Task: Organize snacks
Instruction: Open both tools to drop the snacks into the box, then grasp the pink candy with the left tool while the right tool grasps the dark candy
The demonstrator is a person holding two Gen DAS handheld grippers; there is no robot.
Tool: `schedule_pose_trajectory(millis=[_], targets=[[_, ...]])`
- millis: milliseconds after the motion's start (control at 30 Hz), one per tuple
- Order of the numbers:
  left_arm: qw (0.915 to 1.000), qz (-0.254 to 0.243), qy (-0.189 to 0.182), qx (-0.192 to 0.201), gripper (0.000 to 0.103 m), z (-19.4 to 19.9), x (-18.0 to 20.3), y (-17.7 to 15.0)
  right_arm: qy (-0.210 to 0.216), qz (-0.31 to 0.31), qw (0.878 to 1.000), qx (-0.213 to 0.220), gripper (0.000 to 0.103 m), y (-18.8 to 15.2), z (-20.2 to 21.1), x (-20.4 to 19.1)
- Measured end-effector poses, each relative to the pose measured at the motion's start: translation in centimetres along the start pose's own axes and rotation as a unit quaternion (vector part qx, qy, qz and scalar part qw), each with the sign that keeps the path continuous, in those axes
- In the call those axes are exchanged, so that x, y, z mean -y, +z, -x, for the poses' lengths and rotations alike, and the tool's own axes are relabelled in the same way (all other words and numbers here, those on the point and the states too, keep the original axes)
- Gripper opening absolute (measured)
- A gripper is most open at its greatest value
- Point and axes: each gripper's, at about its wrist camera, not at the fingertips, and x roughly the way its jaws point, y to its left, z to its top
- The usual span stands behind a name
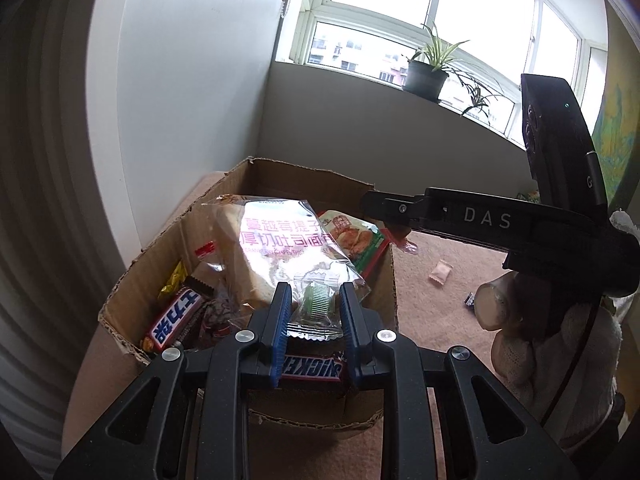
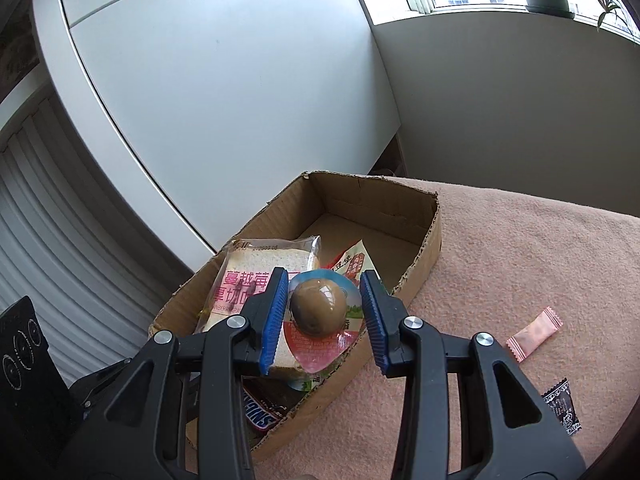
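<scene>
Holding, left hand-held gripper point(image 1: 313, 312): pinches a small clear packet point(image 1: 314, 310) with a green piece inside, above the near end of the box point(image 1: 132, 276).
Right hand-held gripper point(image 2: 325, 312): pinches a sealed brown egg point(image 2: 318, 307) by its round pack, over the box's near half.
Glove point(image 1: 520, 344): a white-gloved hand grips the right tool's handle, seen from the left camera.
Box contents: a Snickers bar point(image 1: 312, 368) at the near end, a second bar point(image 1: 172, 322) by the left wall, a bagged toast slice point(image 2: 256, 276) in the middle, a red-and-green packet point(image 1: 356, 240) beyond it; the far end lies bare.
Surface: a pink cloth point(image 2: 520, 248) carries the box at its left edge.
Loose snacks: a pink sweet point(image 2: 534, 332) and a black sachet point(image 2: 562, 406) lie on the cloth right of the box, well apart from it.
Far: a potted plant point(image 1: 426, 72) stands on the windowsill.
</scene>
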Motion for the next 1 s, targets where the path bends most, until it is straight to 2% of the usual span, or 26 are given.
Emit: schedule_pose_trajectory(millis=[167,233,267,300,333,400,467,500,733,1000], targets=[[0.9999,-0.012,-0.007,-0.010,0.023,-0.1,0.5,-0.7,-0.004,0.014,1.000,0.002,0.042,-0.2,-0.3,-0.8],[0.9998,-0.015,-0.001,-0.016,0.023,-0.4,0.7,-0.8,-0.008,0.015,1.000,0.009,0.056,-0.2,0.0,-0.9],[0.9998,-0.013,0.000,-0.017,0.023,-0.5,0.6,-0.9,-0.010,0.015,1.000,0.017,0.071,-0.3,0.3,-0.9],[0.9998,-0.010,0.001,-0.017,0.023,-0.5,0.6,-0.9,-0.012,0.016,0.999,0.026,0.079,-0.3,0.6,-0.9],[0.9998,-0.008,0.001,-0.017,0.024,-0.5,0.5,-0.8,-0.014,0.016,0.999,0.033,0.081,-0.2,1.0,-0.9],[0.9999,-0.004,-0.001,-0.014,0.034,-0.3,0.5,-0.7,-0.016,0.019,0.999,0.040,0.088,-0.1,1.7,-0.8],[1.0000,-0.001,-0.006,-0.007,0.053,0.0,0.6,-0.7,-0.022,0.023,0.998,0.048,0.092,-0.2,2.3,-0.7],[1.0000,-0.003,-0.004,-0.004,0.055,0.1,0.8,-0.6,-0.026,0.024,0.998,0.051,0.095,-0.2,2.6,-0.6],[1.0000,-0.006,-0.002,0.000,0.055,0.0,1.3,-0.3,-0.039,0.015,0.997,0.059,0.096,-0.3,4.6,1.4],[0.9997,-0.022,-0.010,0.001,0.055,-0.3,3.0,-0.2,-0.102,0.022,0.992,0.065,0.096,-1.5,7.9,5.1]])
